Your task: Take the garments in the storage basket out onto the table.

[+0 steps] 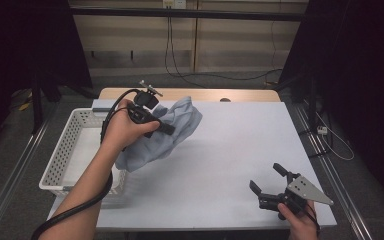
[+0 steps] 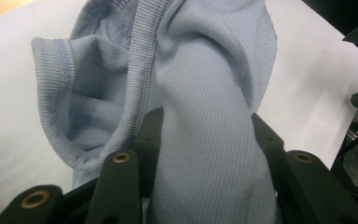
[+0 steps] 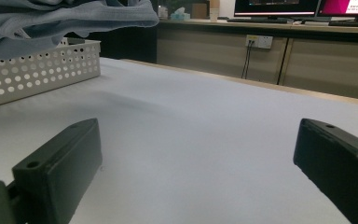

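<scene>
While the left gripper (image 1: 166, 129) clenches the pale blue garment (image 1: 172, 132) above the surface's left edge beside the white basket (image 1: 65, 150), the right gripper (image 1: 270, 181) waits released near the front-right corner; next comes spreading the garment flat.

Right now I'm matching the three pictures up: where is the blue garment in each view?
High view: the garment hangs left of centre, clamped in the left gripper, beside the basket.
Left gripper view: the cloth rises up the middle, pinched between the jaws.
Right gripper view: it is at the top left, above the basket.
Shared landmark: the white table.
</scene>
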{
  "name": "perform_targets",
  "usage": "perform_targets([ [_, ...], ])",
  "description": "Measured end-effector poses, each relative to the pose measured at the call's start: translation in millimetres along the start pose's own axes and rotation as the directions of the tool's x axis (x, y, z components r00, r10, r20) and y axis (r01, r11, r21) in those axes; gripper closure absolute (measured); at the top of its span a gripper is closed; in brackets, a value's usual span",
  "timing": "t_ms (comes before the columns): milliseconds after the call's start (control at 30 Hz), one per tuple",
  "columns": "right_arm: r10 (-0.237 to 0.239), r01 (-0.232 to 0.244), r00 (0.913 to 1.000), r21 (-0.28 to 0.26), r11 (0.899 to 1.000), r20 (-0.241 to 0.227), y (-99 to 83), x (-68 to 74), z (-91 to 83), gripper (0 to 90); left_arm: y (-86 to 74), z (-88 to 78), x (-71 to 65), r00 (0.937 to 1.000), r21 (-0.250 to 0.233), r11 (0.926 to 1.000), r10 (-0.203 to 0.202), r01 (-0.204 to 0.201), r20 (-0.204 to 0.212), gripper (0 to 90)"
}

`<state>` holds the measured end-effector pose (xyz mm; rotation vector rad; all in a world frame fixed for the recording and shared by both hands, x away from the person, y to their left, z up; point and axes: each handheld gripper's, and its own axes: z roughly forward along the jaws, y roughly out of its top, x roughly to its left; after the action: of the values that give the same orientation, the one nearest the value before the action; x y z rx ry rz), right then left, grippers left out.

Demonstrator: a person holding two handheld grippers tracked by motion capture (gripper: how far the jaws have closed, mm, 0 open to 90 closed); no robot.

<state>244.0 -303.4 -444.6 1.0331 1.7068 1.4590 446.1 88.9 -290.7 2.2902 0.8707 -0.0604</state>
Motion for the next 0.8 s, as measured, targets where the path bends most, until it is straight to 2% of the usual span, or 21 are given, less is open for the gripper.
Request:
perform_targets([
  [267, -0.003, 0.003, 1.0, 0.002, 1.0, -0.001, 0.0, 0.1, 0.0, 0.6, -2.7, 7.0, -2.9, 0.9999, -0.005, 1.0, 0.007, -0.007, -0.01, 56.8],
  [800, -0.004, 0.004, 1.0, 0.005, 1.0, -0.004, 0.0, 0.7, 0.2, 0.6, -5.3, 18.1, -8.4, 0.9996, -0.014, 0.9995, 0.028, -0.028, -0.002, 56.7],
])
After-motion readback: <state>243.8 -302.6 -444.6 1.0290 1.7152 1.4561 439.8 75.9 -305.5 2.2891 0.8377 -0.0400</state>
